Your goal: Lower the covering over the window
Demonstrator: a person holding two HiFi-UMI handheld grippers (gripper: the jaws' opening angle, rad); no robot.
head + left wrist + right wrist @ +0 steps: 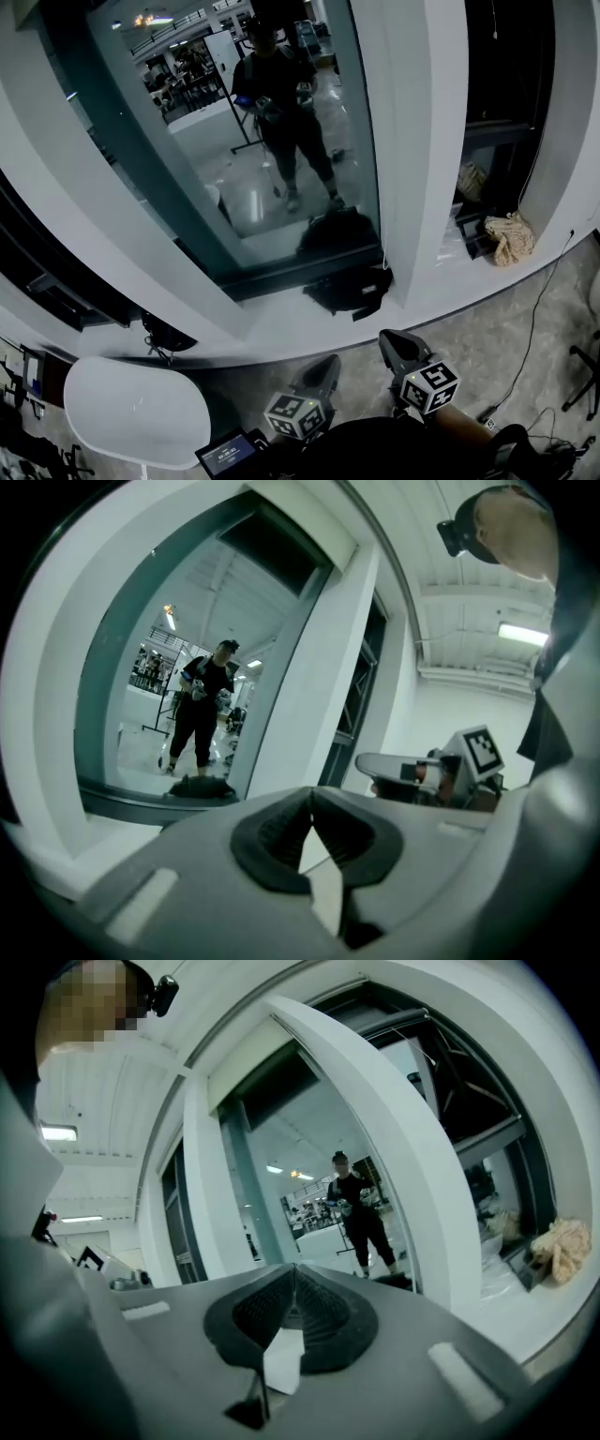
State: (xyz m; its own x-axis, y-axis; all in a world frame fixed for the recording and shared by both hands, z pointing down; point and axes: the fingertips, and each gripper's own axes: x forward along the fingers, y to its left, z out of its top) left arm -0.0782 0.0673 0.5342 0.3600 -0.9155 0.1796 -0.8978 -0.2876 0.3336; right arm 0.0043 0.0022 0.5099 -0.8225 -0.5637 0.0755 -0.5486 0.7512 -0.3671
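Observation:
The window (253,141) is a tall dark glass pane in a white frame, and it mirrors the person holding the grippers. No covering hangs over the glass in any view. A dark recess (277,546) sits at the top of the opening. My left gripper (328,361) and right gripper (389,337) are low in the head view, side by side and pointing at the sill, well short of the glass. The left gripper (312,794) is shut, pads together, nothing between them. The right gripper (293,1269) is likewise shut and empty.
A black bag (352,286) lies on the sill under the glass. A white pillar (422,141) stands right of the window, with a beige cloth (511,239) on the sill beyond it. A white round table (131,408) is at lower left. A cable (534,319) crosses the floor.

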